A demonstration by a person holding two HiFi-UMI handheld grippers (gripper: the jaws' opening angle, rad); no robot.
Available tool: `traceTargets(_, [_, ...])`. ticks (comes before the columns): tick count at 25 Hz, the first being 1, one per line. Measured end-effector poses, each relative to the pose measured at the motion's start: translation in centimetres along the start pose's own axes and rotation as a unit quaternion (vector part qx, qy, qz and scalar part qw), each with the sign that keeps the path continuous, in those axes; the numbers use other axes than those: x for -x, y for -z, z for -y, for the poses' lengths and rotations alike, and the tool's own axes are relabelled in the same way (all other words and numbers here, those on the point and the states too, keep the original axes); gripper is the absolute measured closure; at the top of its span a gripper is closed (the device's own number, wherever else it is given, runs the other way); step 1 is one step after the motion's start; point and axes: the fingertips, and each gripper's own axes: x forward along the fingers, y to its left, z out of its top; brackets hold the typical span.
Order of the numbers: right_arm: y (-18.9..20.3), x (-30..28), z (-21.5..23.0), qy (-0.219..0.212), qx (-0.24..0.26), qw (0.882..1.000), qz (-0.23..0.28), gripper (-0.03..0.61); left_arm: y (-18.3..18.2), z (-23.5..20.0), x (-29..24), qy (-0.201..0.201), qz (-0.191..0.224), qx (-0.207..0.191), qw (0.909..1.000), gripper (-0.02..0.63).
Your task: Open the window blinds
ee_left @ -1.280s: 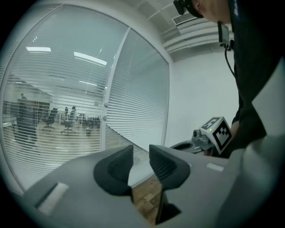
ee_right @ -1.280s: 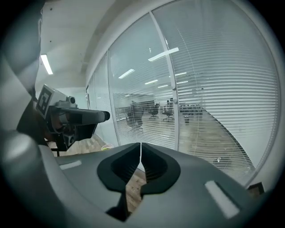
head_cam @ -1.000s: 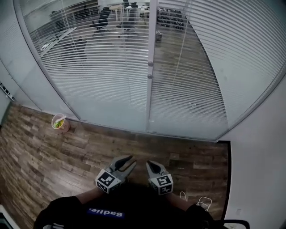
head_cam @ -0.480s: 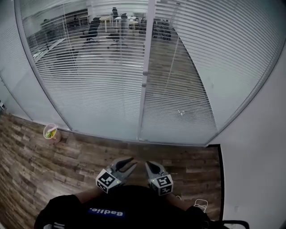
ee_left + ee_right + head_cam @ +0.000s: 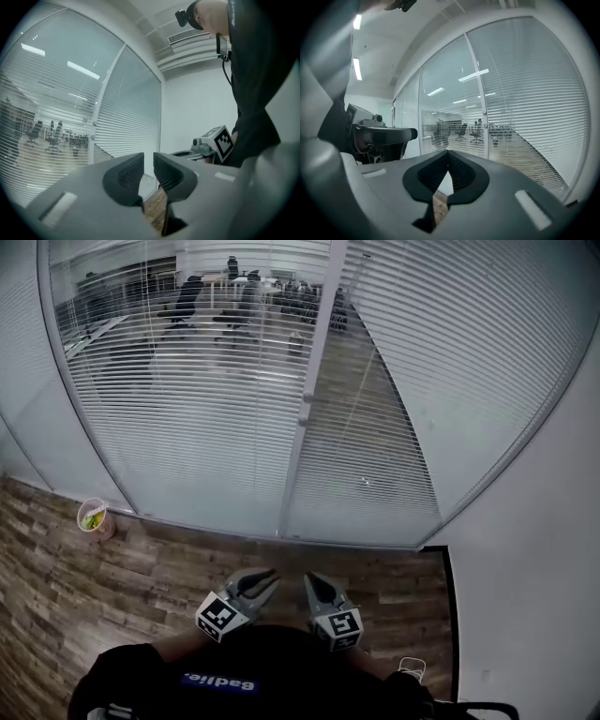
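The window blinds (image 5: 206, 427) hang down at 12 o'clock, well apart from both grippers. The left gripper (image 5: 265, 579) has a small gap between its fingers, which have just been closing on nothing. The right gripper (image 5: 314, 582) is pinched tight and empty. White letters on the person's dark top (image 5: 219, 682) look like "Badlie". A cup (image 5: 94, 517) sits on the floor at 10 o'clock

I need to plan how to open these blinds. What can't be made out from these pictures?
- Thin control line on the right blind, head view: too thin to tell wand from cord.
- Cup on the floor, head view: contents too small to tell.
- White wire object, head view: too small to identify.
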Motion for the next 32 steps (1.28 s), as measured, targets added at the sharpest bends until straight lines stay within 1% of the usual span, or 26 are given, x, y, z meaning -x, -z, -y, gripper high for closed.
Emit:
traceTargets(1, [0.0, -0.1, -0.2, -0.001, -0.002, 1.000, -0.001, 0.575, 0.0, -0.1, 0.2, -0.001, -0.001, 0.000, 1.0000, 0.559])
traceTargets(3, [0.3, -0.1, -0.5, -0.005, -0.001, 1.000, -0.005, 0.575, 0.1, -0.1, 0.5, -0.001, -0.005, -0.002, 1.0000, 0.615])
traceTargets(5, [0.6, -0.2, -0.4, -0.006, 0.002, 1.000, -0.008, 0.575, 0.4, -0.2, 0.7, 0.000, -0.009, 0.004, 0.9999, 0.615])
traceTargets(7, [0.6, -0.3, -0.5, -0.006, -0.006, 1.000, -0.011, 0.575, 0.6, -0.3, 0.8, -0.001, -0.014, 0.010, 0.9999, 0.615])
traceTargets(14, [0.7, -0.4, -1.1, -0.017, -0.007, 1.000, -0.012, 0.575, 0.8, 0.3, 0.7, 0.005, -0.024, 0.003, 0.9997, 0.615])
traceTargets(22, [1.0, -0.4, -0.8, -0.024, -0.013, 1.000, -0.015, 0.577, 1.3, 0.3, 0.1, 0.004, -0.032, 0.004, 0.9995, 0.615])
traceTargets(26, [1.2, -0.3, -0.9, -0.030, -0.018, 0.999, -0.025, 0.577, 1.4, 0.4, -0.1, 0.003, -0.034, 0.006, 0.9994, 0.615])
traceTargets(32, [1.2, -0.4, -0.3, -0.027, -0.004, 0.999, -0.021, 0.577, 1.6, 0.4, -0.5, 0.002, -0.037, 0.006, 0.9993, 0.614])
